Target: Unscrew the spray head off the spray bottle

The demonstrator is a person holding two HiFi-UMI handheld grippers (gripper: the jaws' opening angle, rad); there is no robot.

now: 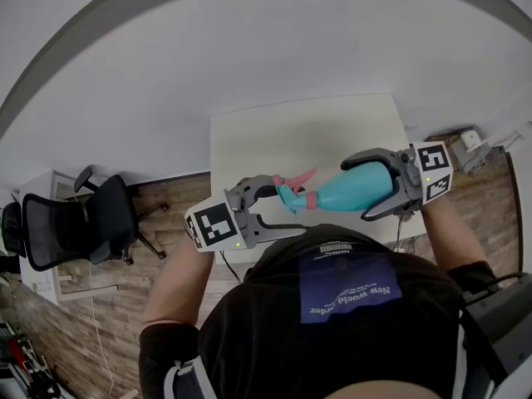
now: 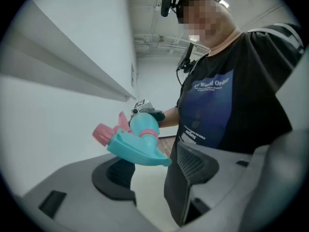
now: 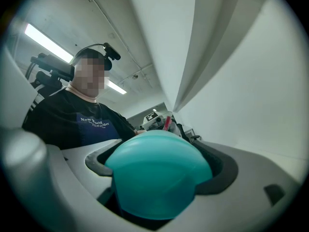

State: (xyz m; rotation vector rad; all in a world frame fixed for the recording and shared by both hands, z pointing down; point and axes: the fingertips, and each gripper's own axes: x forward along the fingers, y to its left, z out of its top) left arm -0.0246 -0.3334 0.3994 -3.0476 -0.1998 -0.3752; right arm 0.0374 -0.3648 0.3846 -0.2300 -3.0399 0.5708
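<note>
My left claw point(image 1: 278, 211): wide open, spray head point(image 1: 293, 192) between its jaws, ungripped.
My right claw point(image 1: 361, 188): clamped around the bottle point(image 1: 349, 189).

An office-like room: a white table point(image 1: 299, 131) by a white wall point(image 1: 249, 40), a black mesh swivel chair point(image 1: 75, 223) on wood-plank flooring point(image 1: 179, 196), and strip lights point(image 3: 48, 42) overhead.

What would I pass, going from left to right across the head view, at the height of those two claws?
black office chair → left claw, open → pink-and-teal spray head → teal bottle, gripped in the right claw
</note>
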